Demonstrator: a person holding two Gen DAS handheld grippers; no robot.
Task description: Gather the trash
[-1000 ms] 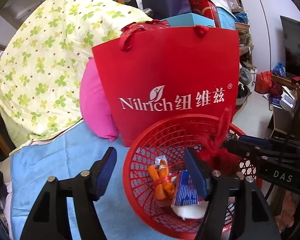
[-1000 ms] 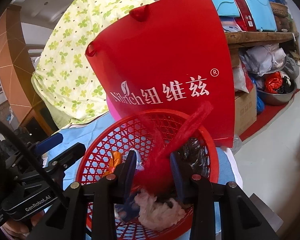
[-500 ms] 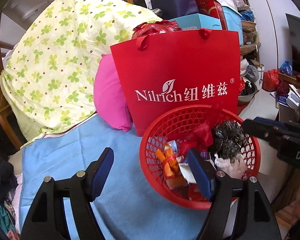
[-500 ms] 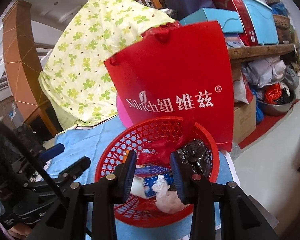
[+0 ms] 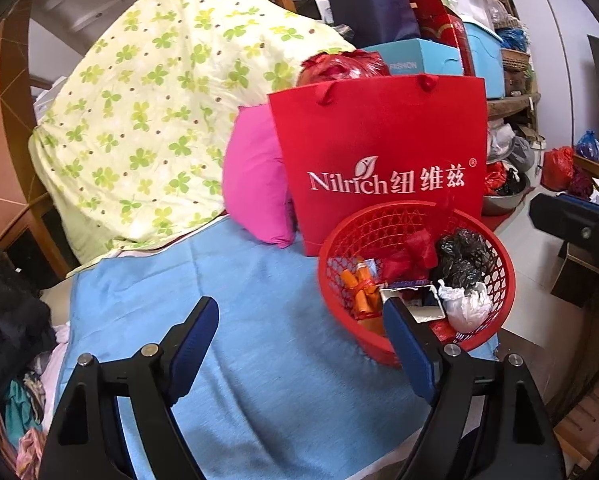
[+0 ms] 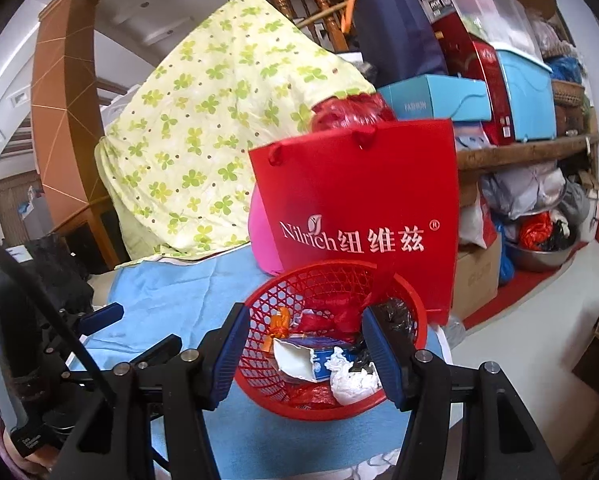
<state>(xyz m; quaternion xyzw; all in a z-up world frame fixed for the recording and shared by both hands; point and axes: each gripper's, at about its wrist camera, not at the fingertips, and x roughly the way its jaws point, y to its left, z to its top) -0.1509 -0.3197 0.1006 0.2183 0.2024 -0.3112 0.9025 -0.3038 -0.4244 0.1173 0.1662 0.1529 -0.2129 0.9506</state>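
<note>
Round red plastic lattice basket [image 5: 499, 280], glossy, on matt blue woven cloth [image 5: 259, 300]. Inside the basket: crinkled black plastic film [image 5: 461, 258], crumpled white paper [image 5: 465, 308], torn cardboard carton [image 6: 299, 358]. Behind the basket: smooth satin-finish red paper bag [image 5: 379, 140]; beside that bag, soft pink fabric cushion [image 5: 251, 184] and rumpled clover-print cotton quilt [image 5: 159, 120]. Matt black plastic gripper arms, blue rubbery pads [image 5: 403, 344].

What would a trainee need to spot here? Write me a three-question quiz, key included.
1. True or false: the right gripper grips the red plastic bag.
2. What stands right behind the red basket? A) red paper bag B) metal bowl C) blue box
3. Fill in: the basket sits on a ____ cloth.

Key: 1 false, both grippers are open, including the left gripper. 2 A, the red paper bag. 3 blue, the blue cloth.
</note>
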